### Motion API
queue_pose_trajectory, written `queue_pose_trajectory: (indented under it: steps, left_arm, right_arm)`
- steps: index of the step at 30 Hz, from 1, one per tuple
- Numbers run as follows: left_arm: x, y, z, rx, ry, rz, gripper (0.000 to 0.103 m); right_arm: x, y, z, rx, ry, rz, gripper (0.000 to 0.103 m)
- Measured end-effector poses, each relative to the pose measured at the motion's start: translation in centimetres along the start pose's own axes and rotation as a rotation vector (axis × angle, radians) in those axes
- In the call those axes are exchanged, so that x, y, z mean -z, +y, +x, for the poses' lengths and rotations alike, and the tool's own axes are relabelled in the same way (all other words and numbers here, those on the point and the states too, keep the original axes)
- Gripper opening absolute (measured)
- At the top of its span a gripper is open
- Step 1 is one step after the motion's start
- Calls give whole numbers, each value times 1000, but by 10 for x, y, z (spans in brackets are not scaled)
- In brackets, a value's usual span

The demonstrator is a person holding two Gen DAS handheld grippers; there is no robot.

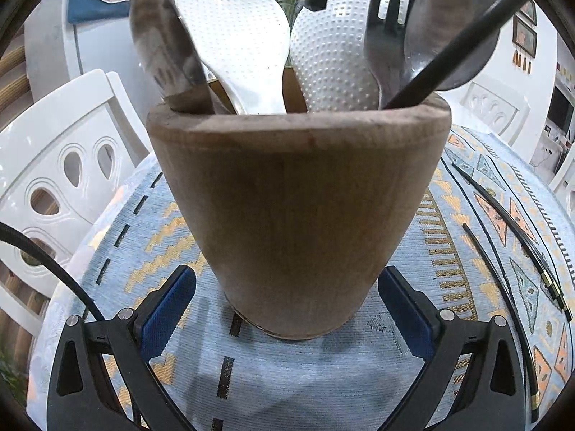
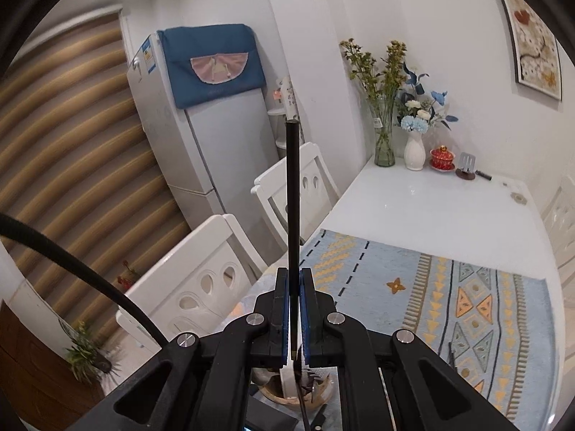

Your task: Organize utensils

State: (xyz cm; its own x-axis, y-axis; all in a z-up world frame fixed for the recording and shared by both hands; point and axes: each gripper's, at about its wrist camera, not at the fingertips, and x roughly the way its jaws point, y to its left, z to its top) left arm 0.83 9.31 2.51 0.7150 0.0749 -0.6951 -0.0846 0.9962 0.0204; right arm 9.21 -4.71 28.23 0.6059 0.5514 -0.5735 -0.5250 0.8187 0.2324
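Note:
A wooden utensil holder (image 1: 298,215) stands on the patterned cloth (image 1: 287,377). It holds a wooden spatula (image 1: 161,43), two white dimpled paddles (image 1: 237,43), a black fork (image 1: 384,36), a dark spoon (image 1: 449,18) and a slanting black chopstick (image 1: 456,43). My left gripper (image 1: 287,273) is open, its blue pads (image 1: 169,309) flanking the holder's base without touching it. In the right wrist view, my right gripper (image 2: 294,273) is shut on a black chopstick (image 2: 291,197) that points upward. Below its fingers, the holder's rim (image 2: 276,395) shows partly.
Several black chopsticks (image 1: 503,222) lie on the cloth to the right of the holder. White chairs (image 1: 61,165) stand at the table's left edge. At the far end of the white table (image 2: 431,208) are vases (image 2: 413,151) and a red lidded cup (image 2: 442,158). A fridge (image 2: 201,136) stands behind.

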Motion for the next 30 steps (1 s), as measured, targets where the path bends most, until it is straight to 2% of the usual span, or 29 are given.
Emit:
queue_pose_trajectory:
  steps: [2,8,11,16,18,30]
  left_arm:
    - [2,2,-2,3,-7,-2,98]
    - [3,2,-3,9,-11,-7,97]
    - [-2,7,-2,9,-17,-8,97]
    - [-2,7,-3,10,-16,-9,97]
    - [-2,7,-3,10,-16,-10,97]
    - [-3,7,-2,9,-11,-9,97]
  right_arm:
    - [1,4,1,1,7,-19,5]
    - [7,14,13,21,72,-67,5]
    - [8,13,21,13,145,-60,17]
    - [3,-1,6,-28,100,18,35]
    - [0,-8,-1,-35,72,45,39]
    - [3,-16,8,-61,104,83,39]
